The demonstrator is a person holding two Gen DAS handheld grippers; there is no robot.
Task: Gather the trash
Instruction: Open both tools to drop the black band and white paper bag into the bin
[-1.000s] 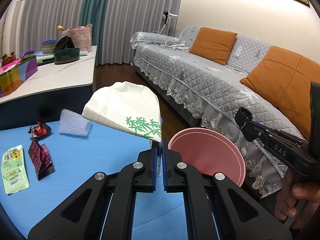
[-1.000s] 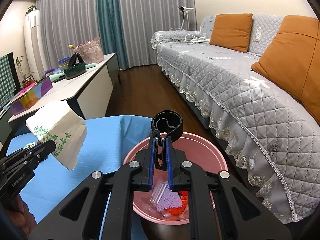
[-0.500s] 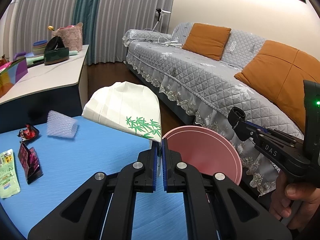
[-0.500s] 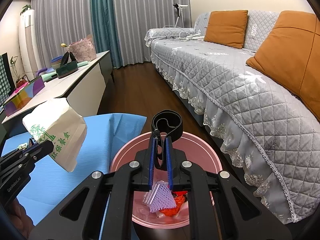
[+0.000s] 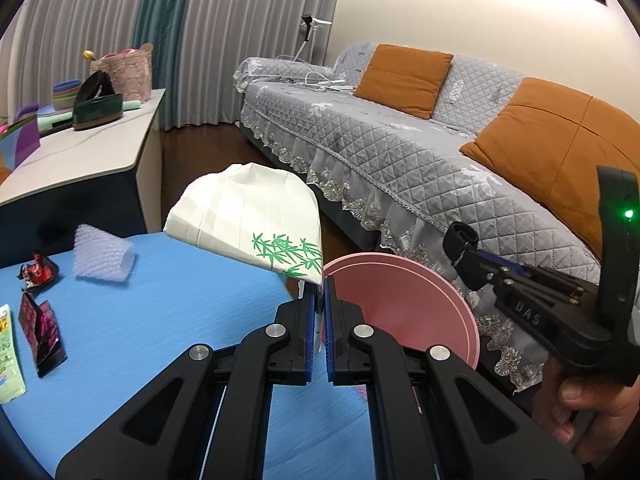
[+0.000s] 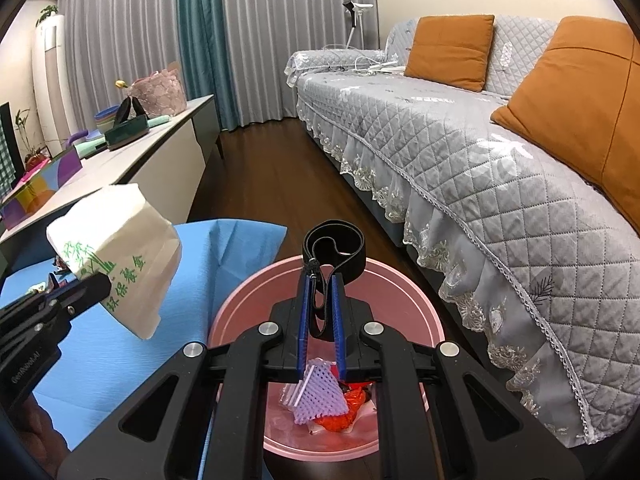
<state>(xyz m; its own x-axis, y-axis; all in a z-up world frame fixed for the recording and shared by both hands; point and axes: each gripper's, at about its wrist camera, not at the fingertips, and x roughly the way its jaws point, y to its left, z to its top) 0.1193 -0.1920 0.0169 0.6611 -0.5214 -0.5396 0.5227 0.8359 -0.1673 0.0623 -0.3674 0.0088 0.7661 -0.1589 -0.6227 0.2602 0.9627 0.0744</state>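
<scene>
My left gripper (image 5: 319,284) is shut on a corner of a white paper bag (image 5: 248,216) printed with green bamboo, held above the blue table (image 5: 160,320) near its right edge. The same paper bag (image 6: 120,256) shows at the left of the right wrist view. My right gripper (image 6: 320,280) is shut on a black elastic band (image 6: 334,246), hanging over the pink bin (image 6: 248,312). Inside the bin lie a purple foam net (image 6: 318,398) and a red wrapper (image 6: 344,416). The pink bin (image 5: 400,300) stands just past the table's edge.
On the table lie a foam net sleeve (image 5: 102,258), a red wrapper (image 5: 38,274), a dark red packet (image 5: 42,334) and a green packet (image 5: 8,360). A grey sofa (image 5: 400,152) with orange cushions runs along the right. A white sideboard (image 5: 80,148) holds bowls and bags.
Both views have drifted slightly: the left gripper with the bag has edged toward the bin, and the right gripper with the band has sunk a little over it. Grips are unchanged.
</scene>
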